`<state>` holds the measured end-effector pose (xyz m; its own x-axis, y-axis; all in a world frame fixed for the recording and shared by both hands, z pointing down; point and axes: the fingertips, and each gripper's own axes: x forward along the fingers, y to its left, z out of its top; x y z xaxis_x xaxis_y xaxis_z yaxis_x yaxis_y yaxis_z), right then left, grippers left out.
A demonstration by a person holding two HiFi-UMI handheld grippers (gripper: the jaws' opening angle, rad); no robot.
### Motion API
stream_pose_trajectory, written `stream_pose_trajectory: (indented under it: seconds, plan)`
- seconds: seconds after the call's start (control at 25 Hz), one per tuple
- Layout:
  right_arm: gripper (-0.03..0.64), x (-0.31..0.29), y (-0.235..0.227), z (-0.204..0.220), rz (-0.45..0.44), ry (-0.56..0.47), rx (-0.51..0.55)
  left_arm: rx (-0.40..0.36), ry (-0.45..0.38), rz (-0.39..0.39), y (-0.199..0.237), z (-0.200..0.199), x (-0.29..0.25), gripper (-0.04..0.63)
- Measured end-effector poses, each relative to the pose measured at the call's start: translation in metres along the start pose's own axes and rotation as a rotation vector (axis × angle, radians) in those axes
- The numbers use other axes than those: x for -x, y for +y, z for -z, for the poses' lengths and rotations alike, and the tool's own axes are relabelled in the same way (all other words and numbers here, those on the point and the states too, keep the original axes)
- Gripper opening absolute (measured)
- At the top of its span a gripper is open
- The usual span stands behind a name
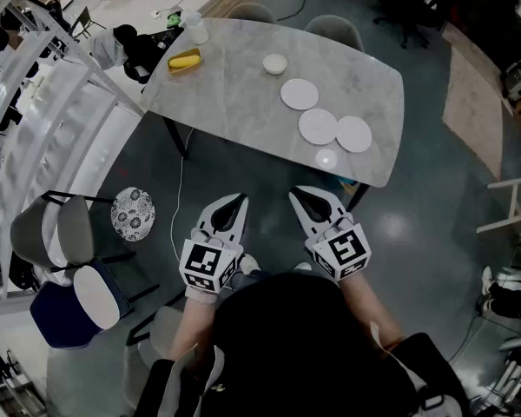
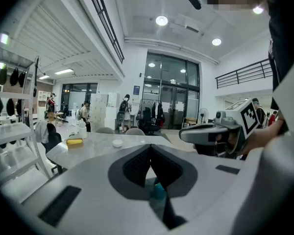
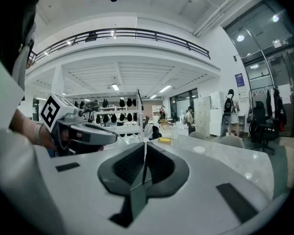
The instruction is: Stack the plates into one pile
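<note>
Left tongs [image 1: 239, 202] and right tongs [image 1: 300, 196] hang pinched shut and empty, short of the desk [image 1: 234, 102]; the plates [image 1: 318, 126] lie ahead, nearer the right.

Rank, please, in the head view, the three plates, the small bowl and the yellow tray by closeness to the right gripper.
1. Middle plate and right plate, near edge: too close to call.
2. Far plate, behind them.
3. Small bowl, further back.
4. Yellow tray, far left corner.
</note>
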<state>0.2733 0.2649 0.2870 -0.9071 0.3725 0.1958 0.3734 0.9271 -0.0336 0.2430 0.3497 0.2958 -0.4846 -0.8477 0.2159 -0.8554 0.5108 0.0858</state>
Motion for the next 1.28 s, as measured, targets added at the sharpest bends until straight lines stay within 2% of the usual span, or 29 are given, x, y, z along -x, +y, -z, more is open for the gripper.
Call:
stream_pose_trajectory:
  seconds: [0.32,0.56,0.72,0.88,1.04,1.28]
  plan:
    - [0.026,-0.046,0.038,0.004,-0.007,0.039,0.019,0.061,-0.012,-0.023,0.059,0.007,0.030,0.009]
    - [0.026,-0.083,0.046,0.012,0.035,0.066,0.005,0.101,-0.021,-0.003,0.105,0.021,0.044,0.009]
    - [0.026,-0.102,0.045,0.024,0.076,0.112,-0.023,0.135,0.005,-0.003,0.133,0.034,0.048,0.009]
    - [0.027,-0.122,0.029,0.032,0.095,0.150,-0.045,0.181,0.031,-0.006,0.154,0.046,0.038,0.009]
    - [0.026,-0.148,-0.007,0.042,0.117,0.170,-0.068,0.201,0.062,-0.007,0.177,0.056,0.006,0.009]
    - [0.027,-0.188,-0.070,0.037,0.121,0.187,-0.102,0.182,0.113,0.008,0.208,0.038,-0.060,0.009]
